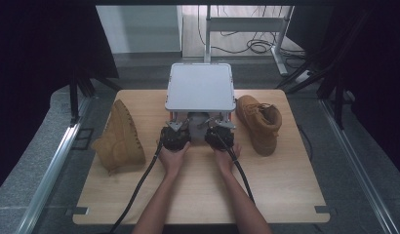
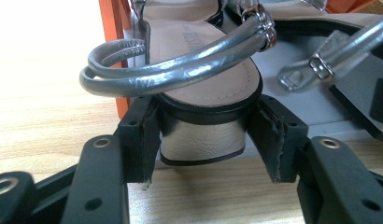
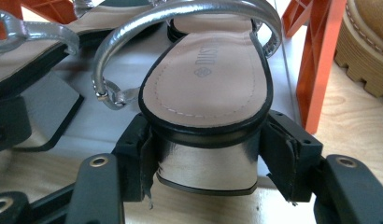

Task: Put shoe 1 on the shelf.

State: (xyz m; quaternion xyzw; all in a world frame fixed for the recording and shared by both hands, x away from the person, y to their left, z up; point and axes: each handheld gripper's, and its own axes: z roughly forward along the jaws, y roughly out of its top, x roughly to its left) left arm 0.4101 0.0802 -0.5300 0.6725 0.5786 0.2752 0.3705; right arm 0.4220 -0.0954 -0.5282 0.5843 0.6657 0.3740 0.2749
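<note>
Two silver strappy sandals with block heels lie on the low grey tier under a small shelf (image 1: 200,87). In the left gripper view my left gripper (image 2: 206,140) has its black pads against both sides of one sandal's silver heel (image 2: 203,147), beneath the beige insole (image 2: 213,91). My right gripper (image 3: 208,154) clamps the other sandal's heel (image 3: 206,170) the same way, with its insole (image 3: 208,79) above. From the high view both grippers, left (image 1: 176,126) and right (image 1: 218,124), reach under the shelf's front edge side by side.
A tan boot (image 1: 119,139) lies on its side at the table's left. Its mate (image 1: 259,122) stands right of the shelf, its lugged sole (image 3: 367,42) near the right gripper. Orange shelf legs (image 3: 315,60) (image 2: 116,28) flank the sandals. Bare wood (image 1: 198,190) lies toward the person.
</note>
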